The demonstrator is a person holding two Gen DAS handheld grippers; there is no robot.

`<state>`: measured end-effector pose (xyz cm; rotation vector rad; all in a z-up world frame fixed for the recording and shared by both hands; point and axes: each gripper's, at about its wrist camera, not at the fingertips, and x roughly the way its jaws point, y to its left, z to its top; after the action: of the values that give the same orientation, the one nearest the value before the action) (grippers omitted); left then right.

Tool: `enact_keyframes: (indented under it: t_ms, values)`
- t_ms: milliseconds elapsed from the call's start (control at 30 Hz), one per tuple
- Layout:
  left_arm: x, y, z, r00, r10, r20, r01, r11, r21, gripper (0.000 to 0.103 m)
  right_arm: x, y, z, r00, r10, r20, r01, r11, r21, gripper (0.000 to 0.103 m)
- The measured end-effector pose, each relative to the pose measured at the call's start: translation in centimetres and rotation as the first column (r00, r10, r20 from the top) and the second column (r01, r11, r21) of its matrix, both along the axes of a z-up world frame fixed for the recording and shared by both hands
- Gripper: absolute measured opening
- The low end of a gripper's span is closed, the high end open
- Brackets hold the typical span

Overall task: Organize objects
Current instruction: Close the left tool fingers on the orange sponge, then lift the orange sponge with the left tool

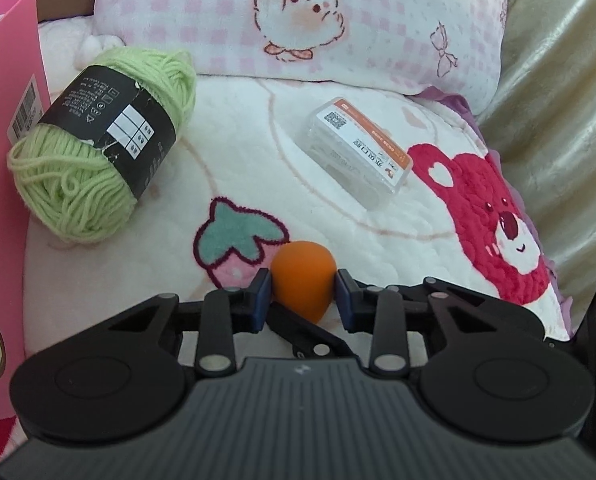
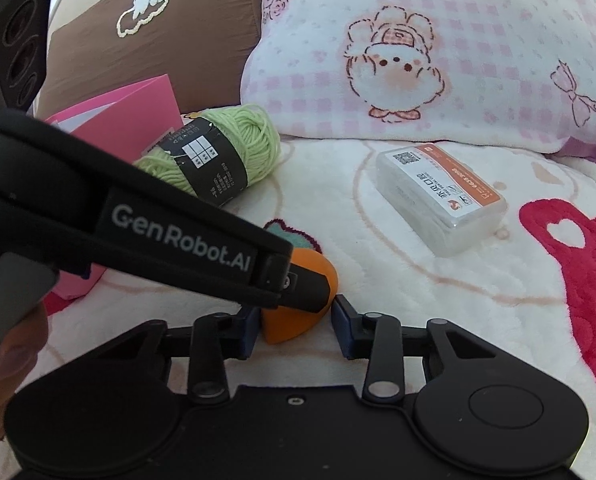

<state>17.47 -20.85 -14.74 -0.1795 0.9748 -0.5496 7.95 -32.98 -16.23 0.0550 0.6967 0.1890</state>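
An orange egg-shaped sponge (image 1: pixel 303 276) sits on the white fleece blanket (image 1: pixel 238 148). My left gripper (image 1: pixel 303 298) has its blue pads against both sides of the sponge, shut on it. In the right wrist view the left gripper's arm (image 2: pixel 158 236) crosses in front and covers part of the sponge (image 2: pixel 288 326). My right gripper (image 2: pixel 294 328) is open around the same sponge, with a gap at its right pad (image 2: pixel 340 320). A green yarn skein (image 1: pixel 98 148) with a black label and a clear plastic box (image 1: pixel 362 148) lie farther back.
A pink folder (image 1: pixel 6 184) stands at the left, against the yarn. A pink checked pillow (image 1: pixel 298 20) lies at the back and a brown cushion (image 2: pixel 158 32) behind the folder. A gold curtain (image 1: pixel 570 120) hangs at the right.
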Motion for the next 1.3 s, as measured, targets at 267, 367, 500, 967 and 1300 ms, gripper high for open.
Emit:
enact_keyframes:
  t_ms: [267, 367, 500, 967, 1300]
  values:
    - [-0.2, 0.2, 0.2, 1.000, -0.003, -0.023, 0.003, 1.000, -0.001, 0.033, -0.5, 1.2, 0.1, 1.000, 0.017, 0.002, -0.017, 0.996, -0.088, 0.042]
    - [-0.4, 0.3, 0.3, 1.000, -0.005, -0.024, 0.005, 1.000, 0.001, 0.033, -0.6, 1.3, 0.3, 1.000, 0.027, 0.004, -0.026, 0.994, -0.103, 0.042]
    - [-1.1, 0.4, 0.8, 1.000, -0.014, -0.018, 0.014, 1.000, 0.014, 0.033, -0.9, 1.5, 0.8, 0.999, 0.042, 0.003, -0.041, 0.992, -0.118, 0.042]
    - [-2.7, 1.9, 1.6, 0.997, -0.012, -0.082, 0.014, 1.000, 0.018, 0.034, -1.4, 3.1, 2.0, 0.994, 0.083, -0.068, -0.092, 0.985, -0.146, 0.042]
    - [-4.6, 3.0, 2.5, 0.994, -0.029, -0.108, 0.035, 0.998, 0.054, 0.034, -2.6, 3.5, 2.8, 0.988, 0.102, -0.118, -0.110, 0.992, -0.064, 0.042]
